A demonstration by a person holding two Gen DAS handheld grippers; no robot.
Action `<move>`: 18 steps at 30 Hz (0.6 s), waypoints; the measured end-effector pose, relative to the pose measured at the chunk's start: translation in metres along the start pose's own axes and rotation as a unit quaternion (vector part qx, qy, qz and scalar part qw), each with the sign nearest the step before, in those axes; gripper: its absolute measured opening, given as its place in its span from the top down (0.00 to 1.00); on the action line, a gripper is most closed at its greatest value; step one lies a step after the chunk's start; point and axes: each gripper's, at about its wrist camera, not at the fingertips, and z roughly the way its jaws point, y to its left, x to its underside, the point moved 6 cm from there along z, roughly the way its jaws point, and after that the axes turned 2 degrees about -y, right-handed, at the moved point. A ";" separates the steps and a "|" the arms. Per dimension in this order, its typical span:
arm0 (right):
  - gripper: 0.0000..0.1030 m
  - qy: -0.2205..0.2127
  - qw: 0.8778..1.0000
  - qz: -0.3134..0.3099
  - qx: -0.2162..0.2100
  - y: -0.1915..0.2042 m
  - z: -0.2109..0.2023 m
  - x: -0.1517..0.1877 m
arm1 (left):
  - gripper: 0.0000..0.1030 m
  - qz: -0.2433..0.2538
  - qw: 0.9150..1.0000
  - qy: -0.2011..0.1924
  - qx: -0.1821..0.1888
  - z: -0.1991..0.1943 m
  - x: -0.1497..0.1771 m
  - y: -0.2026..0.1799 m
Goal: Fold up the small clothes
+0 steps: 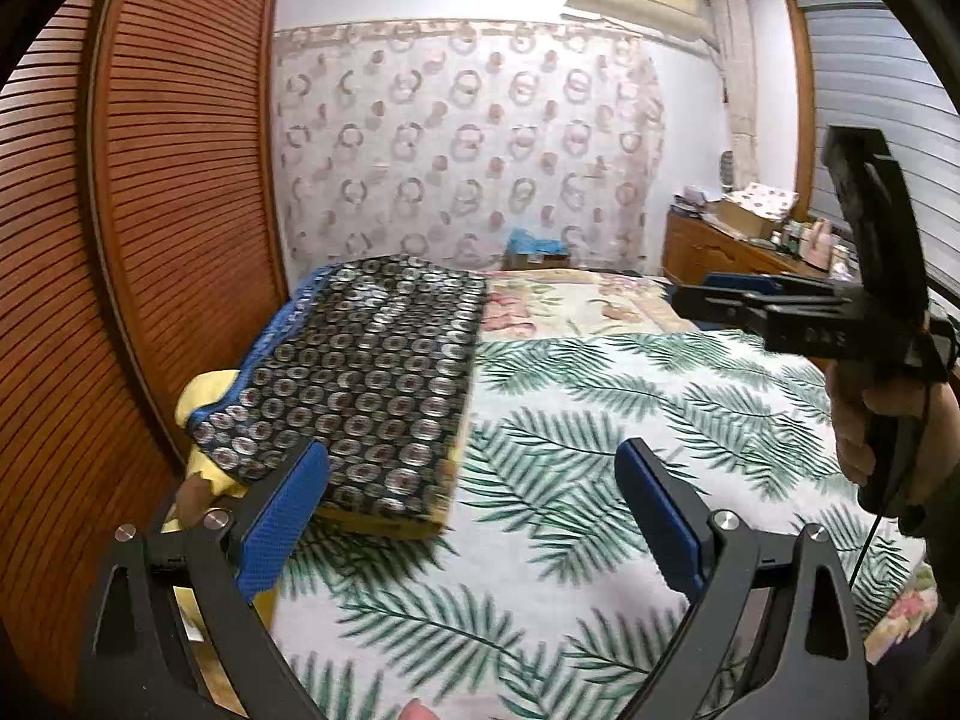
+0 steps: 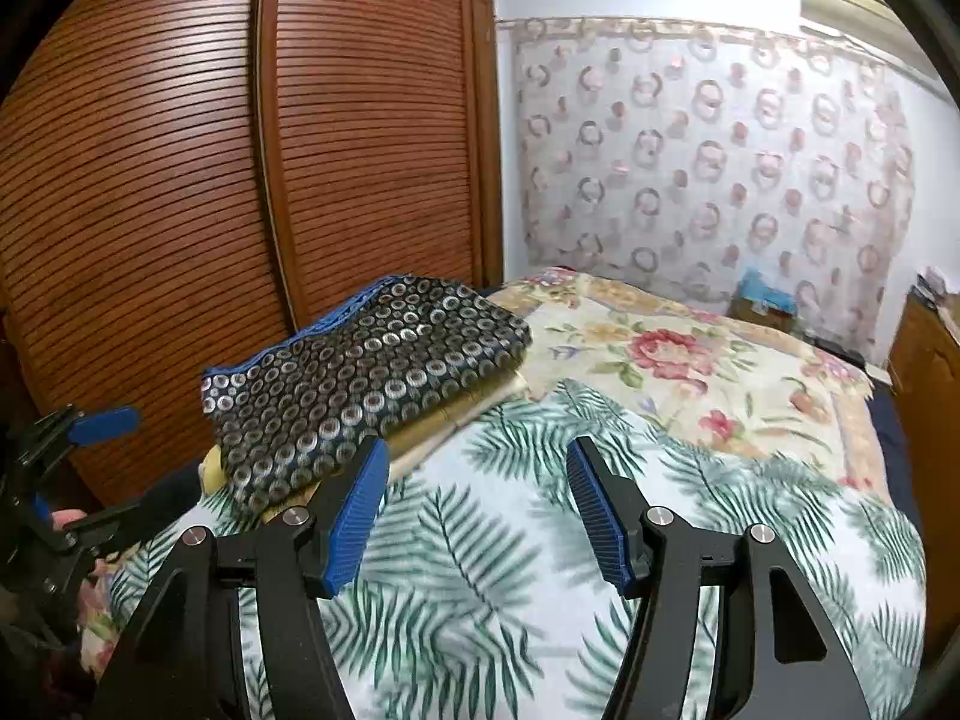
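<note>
While one folded garment stack (image 1: 360, 384) lies on the bed (image 1: 600, 450), both hand-held grippers (image 1: 474, 516) (image 2: 477, 516) hover spread, gripping nothing.

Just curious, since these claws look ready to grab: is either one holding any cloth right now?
No: the left gripper and the right gripper both have fingers spread with nothing between them, above the palm-leaf blanket.

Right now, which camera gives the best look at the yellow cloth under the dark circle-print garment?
The left wrist view: the yellow cloth sticks out at the near and left edges of the folded circle-print garment. The right wrist view shows only a thin yellow edge beneath it.
</note>
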 end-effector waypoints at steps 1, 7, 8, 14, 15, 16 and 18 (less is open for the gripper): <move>0.35 -0.002 1.000 0.003 0.006 -0.001 -0.009 0.004 | 0.06 0.002 1.000 0.000 0.000 -0.001 0.000 -0.004; 0.30 -0.011 0.998 0.017 0.052 -0.006 -0.073 0.030 | 0.06 0.006 1.000 -0.002 0.020 -0.007 0.000 -0.038; 0.28 -0.012 0.998 0.019 0.062 -0.006 -0.083 0.033 | 0.06 0.007 1.000 0.000 0.021 -0.008 0.000 -0.043; 0.21 -0.030 0.994 0.034 0.103 0.005 -0.146 0.049 | 0.06 0.017 0.999 -0.006 0.045 -0.019 -0.006 -0.078; 0.20 -0.033 0.993 0.036 0.107 0.004 -0.154 0.050 | 0.06 0.018 0.999 -0.006 0.047 -0.020 -0.008 -0.082; 0.19 -0.038 0.992 0.038 0.113 0.005 -0.164 0.052 | 0.06 0.020 0.999 -0.008 0.050 -0.023 -0.010 -0.087; 0.17 -0.044 0.990 0.041 0.127 0.006 -0.178 0.054 | 0.06 0.020 0.998 -0.012 0.050 -0.027 -0.013 -0.094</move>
